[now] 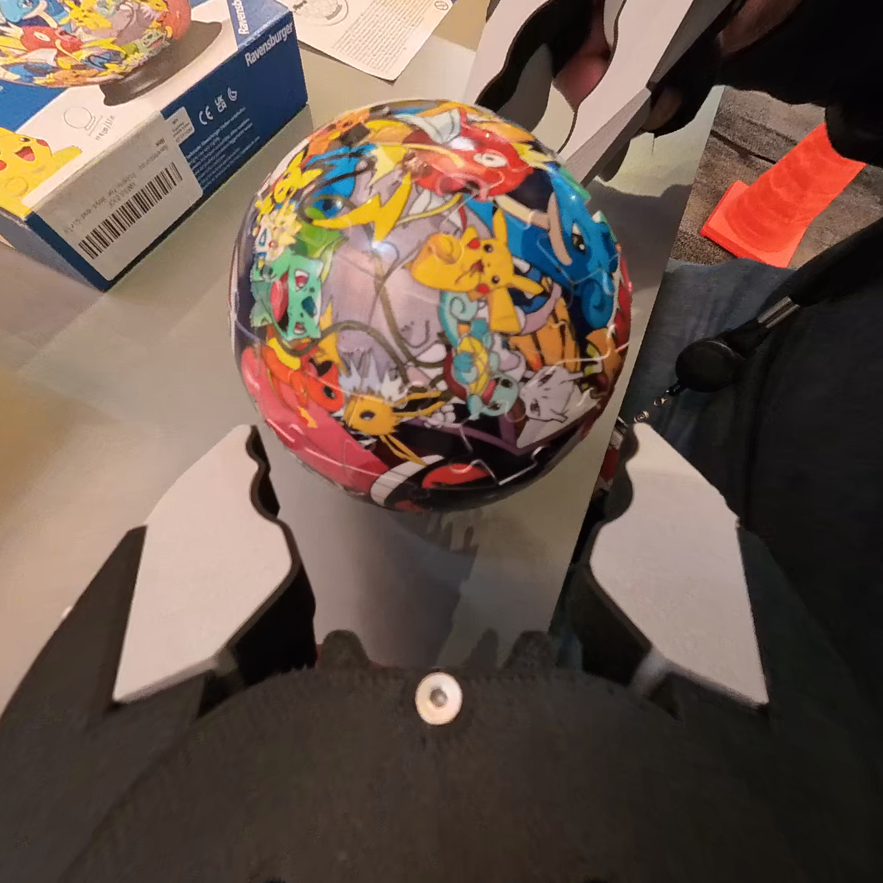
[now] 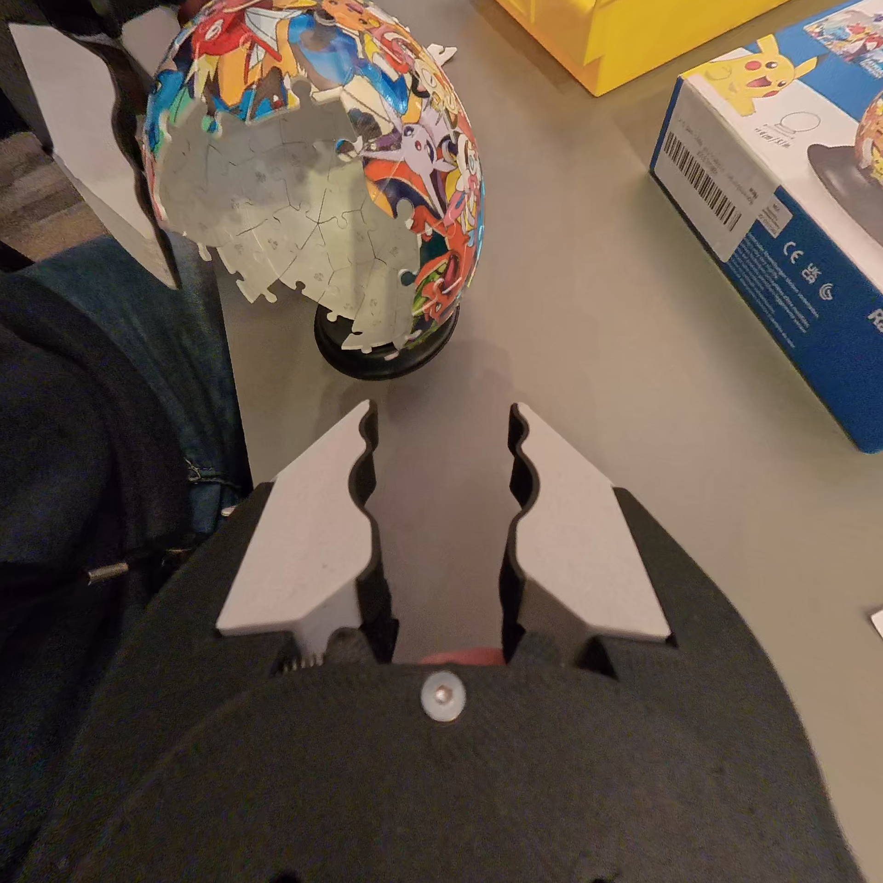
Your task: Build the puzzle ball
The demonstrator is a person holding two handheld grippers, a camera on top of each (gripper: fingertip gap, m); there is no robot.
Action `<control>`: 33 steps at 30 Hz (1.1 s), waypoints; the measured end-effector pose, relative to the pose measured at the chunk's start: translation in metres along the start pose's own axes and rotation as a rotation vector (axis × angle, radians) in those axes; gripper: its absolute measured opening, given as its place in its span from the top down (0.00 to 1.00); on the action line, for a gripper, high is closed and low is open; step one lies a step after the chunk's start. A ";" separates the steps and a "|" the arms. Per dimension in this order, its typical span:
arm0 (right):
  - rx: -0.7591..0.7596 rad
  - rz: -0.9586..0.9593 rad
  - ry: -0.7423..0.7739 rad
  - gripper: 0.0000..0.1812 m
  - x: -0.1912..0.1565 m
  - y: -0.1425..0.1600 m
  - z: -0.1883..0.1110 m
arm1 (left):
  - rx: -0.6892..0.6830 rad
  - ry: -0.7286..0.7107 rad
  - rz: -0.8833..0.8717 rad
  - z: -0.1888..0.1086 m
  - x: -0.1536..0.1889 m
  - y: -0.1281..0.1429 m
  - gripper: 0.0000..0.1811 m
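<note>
Right wrist view, near to far: your right gripper [image 2: 442,415] has its jaws parted and empty, hanging over bare grey table [image 2: 573,334] just short of the black stand [image 2: 382,356]. On that stand sits the puzzle ball [image 2: 415,157], and its side toward you is a big ragged hole showing the pale inner faces of the far pieces. So the build looks well along but not finished. No loose piece shows in either view; go find the next one first.

Left wrist view: your left gripper [image 1: 442,439] is spread wide, holding nothing, close to the ball's finished printed side [image 1: 430,296] but not touching. Use it to cup that side lightly as a brace while the right presses a piece into the hole's edge. Squeeze gently, since the open shell probably flexes and could pop seams or tip off the stand.

Farther off: blue puzzle box [image 1: 157,143], paper sheet [image 1: 377,33], yellow box [image 2: 635,38].
</note>
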State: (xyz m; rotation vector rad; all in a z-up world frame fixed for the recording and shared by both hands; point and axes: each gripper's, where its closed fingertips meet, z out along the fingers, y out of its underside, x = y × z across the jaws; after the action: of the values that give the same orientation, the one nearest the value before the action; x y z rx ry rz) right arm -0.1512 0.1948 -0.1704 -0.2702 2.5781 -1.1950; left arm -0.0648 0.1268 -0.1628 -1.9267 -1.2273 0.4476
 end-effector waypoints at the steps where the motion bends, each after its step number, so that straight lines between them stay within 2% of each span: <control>1: 0.000 -0.001 -0.005 0.71 -0.001 -0.001 0.001 | -0.003 -0.001 0.002 0.000 0.000 0.000 0.27; 11: -0.019 -0.001 -0.022 0.70 -0.002 0.002 0.006 | 0.000 -0.014 -0.001 0.001 -0.003 0.002 0.34; 33: -0.097 -0.058 -0.023 0.69 -0.008 0.014 0.014 | 0.007 -0.052 0.031 0.000 -0.004 -0.005 0.36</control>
State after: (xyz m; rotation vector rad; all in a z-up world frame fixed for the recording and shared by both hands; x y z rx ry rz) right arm -0.1401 0.1961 -0.1887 -0.3802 2.6289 -1.0804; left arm -0.0697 0.1249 -0.1596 -1.9409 -1.2292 0.5207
